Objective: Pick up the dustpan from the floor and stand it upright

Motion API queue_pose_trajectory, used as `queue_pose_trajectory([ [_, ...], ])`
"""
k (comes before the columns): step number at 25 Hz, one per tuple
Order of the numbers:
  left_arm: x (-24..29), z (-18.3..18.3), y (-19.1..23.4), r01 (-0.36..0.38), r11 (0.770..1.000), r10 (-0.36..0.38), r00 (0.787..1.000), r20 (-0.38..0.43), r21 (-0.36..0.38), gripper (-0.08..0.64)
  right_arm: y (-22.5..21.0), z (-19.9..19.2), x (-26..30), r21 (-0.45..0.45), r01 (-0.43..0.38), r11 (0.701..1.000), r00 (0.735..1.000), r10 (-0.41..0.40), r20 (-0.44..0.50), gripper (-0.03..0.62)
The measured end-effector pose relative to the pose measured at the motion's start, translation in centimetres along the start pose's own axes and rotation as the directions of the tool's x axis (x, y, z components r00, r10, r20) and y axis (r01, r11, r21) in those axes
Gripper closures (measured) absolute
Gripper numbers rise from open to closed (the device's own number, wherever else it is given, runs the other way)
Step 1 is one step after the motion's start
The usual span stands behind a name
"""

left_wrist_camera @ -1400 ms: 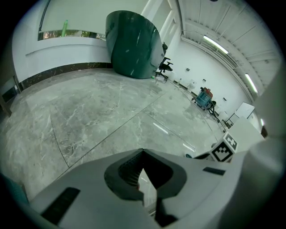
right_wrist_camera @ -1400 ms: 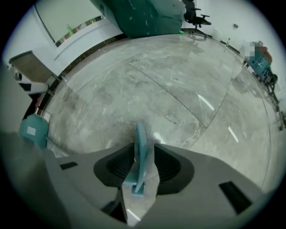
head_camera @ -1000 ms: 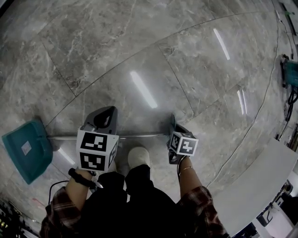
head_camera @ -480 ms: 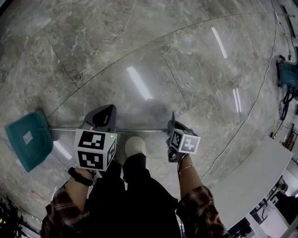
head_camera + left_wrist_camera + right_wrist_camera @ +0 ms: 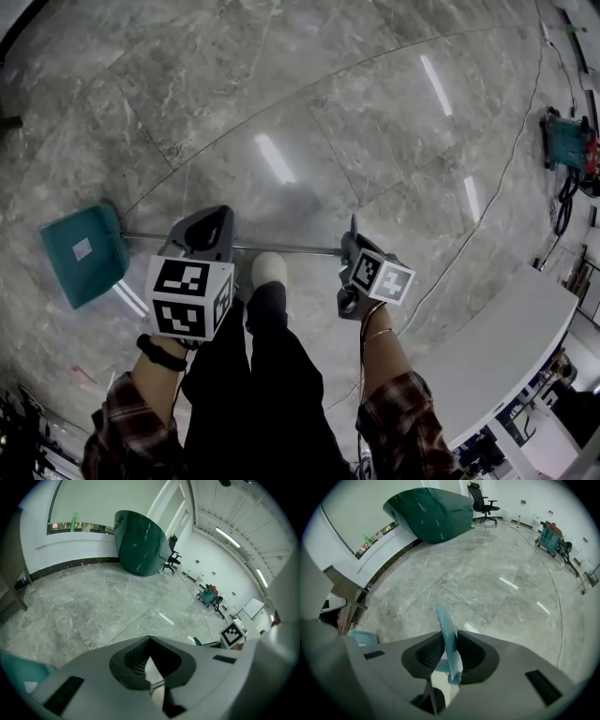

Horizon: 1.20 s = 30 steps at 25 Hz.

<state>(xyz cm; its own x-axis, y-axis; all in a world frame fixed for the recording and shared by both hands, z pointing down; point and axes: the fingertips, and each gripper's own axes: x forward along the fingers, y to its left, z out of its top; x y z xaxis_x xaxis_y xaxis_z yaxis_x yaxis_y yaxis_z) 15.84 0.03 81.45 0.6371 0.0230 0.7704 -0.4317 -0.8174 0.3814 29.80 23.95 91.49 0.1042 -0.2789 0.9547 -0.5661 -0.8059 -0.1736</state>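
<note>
The dustpan has a teal pan (image 5: 82,253) at the left and a long metal handle (image 5: 281,248) that runs level to the right. My left gripper (image 5: 208,242) is shut on the rod near its middle; the thin rod crosses its jaws (image 5: 152,677). My right gripper (image 5: 352,246) holds the teal grip end (image 5: 446,634), which stands up between its jaws (image 5: 449,667). Those jaws have just been opening a little, with the grip still pinched low between them. The pan (image 5: 18,672) shows at the lower left edge of the left gripper view.
A white shoe (image 5: 269,270) stands on the grey marble floor just under the handle. A white table (image 5: 506,366) fills the lower right. A teal machine (image 5: 565,145) with cables sits far right. A dark green curved structure (image 5: 140,543) and an office chair (image 5: 483,498) stand far off.
Both grippers have risen with the dustpan. In the head view the pan has shifted up and to the right, and the handle has stayed level.
</note>
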Motion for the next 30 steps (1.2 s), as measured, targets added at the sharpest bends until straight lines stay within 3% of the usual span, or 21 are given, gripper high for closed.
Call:
queue_pose_trajectory([
  [11, -14.7, 10.2, -4.6, -0.032, 0.999, 0.036, 0.990, 0.138, -0.035, 0.559, 6.6, 7.5, -16.4, -0.141, -0.018, 0.990, 0.998, 0.026, 0.057, 0.485],
  [17, -22.6, 13.1, -5.0, -0.082, 0.988, 0.111, 0.967, 0.230, -0.132, 0.560, 12.8, 10.4, -23.4, -0.244, -0.094, 0.965, 0.993, 0.107, 0.043, 0.474],
  [22, -29.4, 12.0, -4.7, -0.132, 0.964, 0.193, 0.943, 0.271, -0.230, 0.559, 18.6, 9.5, -28.0, -0.369, -0.170, 0.914, 0.985, 0.174, -0.024, 0.468],
  [30, -39.5, 9.9, -1.8, -0.188, 0.903, 0.325, 0.885, 0.332, -0.386, 0.560, 29.2, 8.1, -33.1, -0.484, -0.296, 0.824, 0.953, 0.291, -0.087, 0.459],
])
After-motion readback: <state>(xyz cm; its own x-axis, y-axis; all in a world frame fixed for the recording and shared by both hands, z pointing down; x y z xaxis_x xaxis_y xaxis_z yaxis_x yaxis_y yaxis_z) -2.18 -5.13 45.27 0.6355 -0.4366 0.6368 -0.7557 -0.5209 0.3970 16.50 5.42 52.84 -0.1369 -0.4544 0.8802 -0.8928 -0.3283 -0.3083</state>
